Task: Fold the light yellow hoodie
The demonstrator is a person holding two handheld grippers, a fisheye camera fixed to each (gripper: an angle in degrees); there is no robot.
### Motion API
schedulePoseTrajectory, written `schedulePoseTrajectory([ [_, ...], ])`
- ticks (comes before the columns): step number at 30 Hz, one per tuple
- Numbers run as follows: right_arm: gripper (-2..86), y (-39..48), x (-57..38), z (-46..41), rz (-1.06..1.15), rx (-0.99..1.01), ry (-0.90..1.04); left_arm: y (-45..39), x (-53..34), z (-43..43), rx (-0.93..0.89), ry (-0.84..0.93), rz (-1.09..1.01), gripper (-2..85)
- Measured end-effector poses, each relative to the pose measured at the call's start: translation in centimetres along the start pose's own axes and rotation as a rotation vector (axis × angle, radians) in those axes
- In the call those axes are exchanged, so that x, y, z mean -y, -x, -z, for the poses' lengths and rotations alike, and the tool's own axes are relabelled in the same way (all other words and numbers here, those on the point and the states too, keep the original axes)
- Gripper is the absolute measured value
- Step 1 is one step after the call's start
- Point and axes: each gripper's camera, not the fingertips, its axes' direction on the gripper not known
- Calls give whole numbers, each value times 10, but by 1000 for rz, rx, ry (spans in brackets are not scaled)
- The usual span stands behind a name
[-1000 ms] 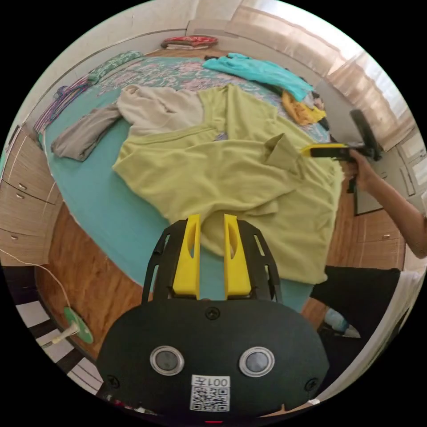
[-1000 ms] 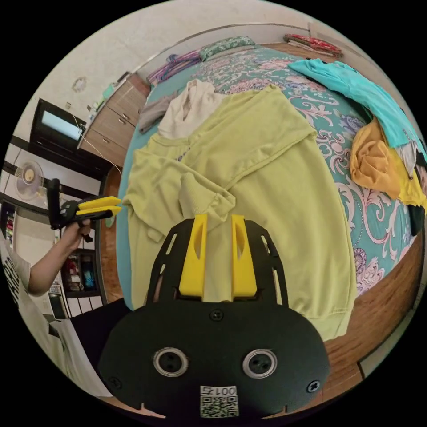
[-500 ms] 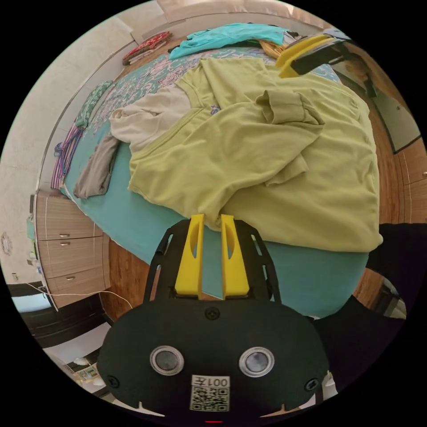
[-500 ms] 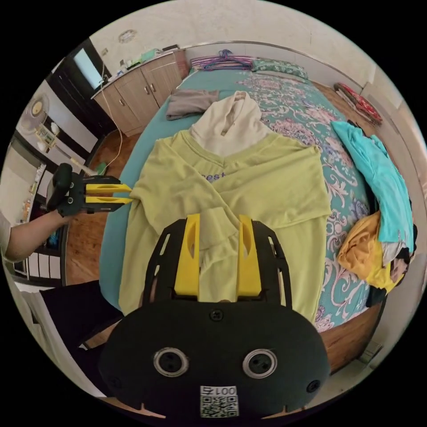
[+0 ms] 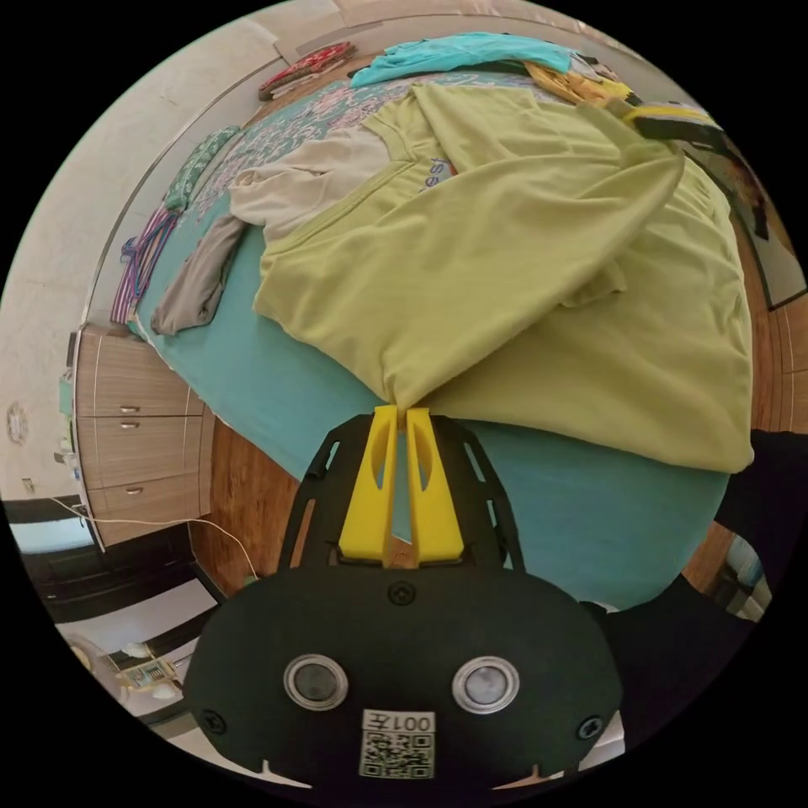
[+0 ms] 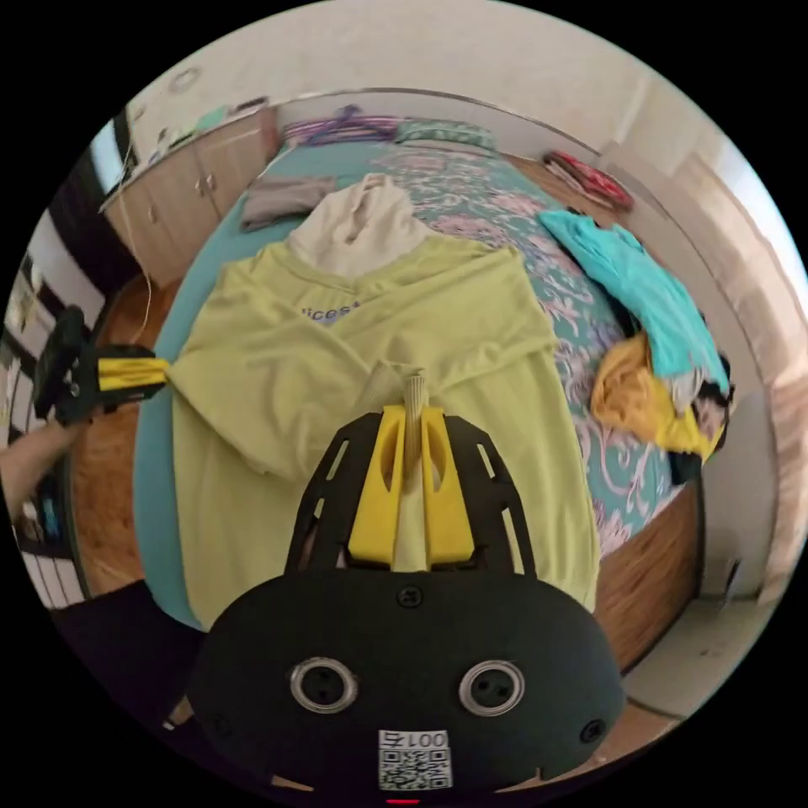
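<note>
Light yellow hoodie (image 6: 471,353) flat on bed (image 5: 278,396), cream hood (image 6: 358,223), sleeve pinched taut

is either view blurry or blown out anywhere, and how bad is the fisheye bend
Right gripper view: soft all over, with the window side at right washed out. Left gripper view: sharper, evenly lit; the light yellow hoodie bulges and the teal bed edge curves strongly. Both sit in a round black frame.
</note>
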Motion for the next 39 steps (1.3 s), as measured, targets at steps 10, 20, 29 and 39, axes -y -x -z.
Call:
schedulePoseTrajectory([
  [10,8,-59,-100,26,-421,282,135,-20,26,-18,113,28,33,-13],
  [20,37,-37,-67,76,-298,211,156,-16,45,13,132,39,1,-15],
  [29,62,3,25,-5,158,297,365,-72,55,73,272,33,-115,-10],
  [39,17,2,47,34,102,311,251,-53,53,79,214,82,-117,-9],
])
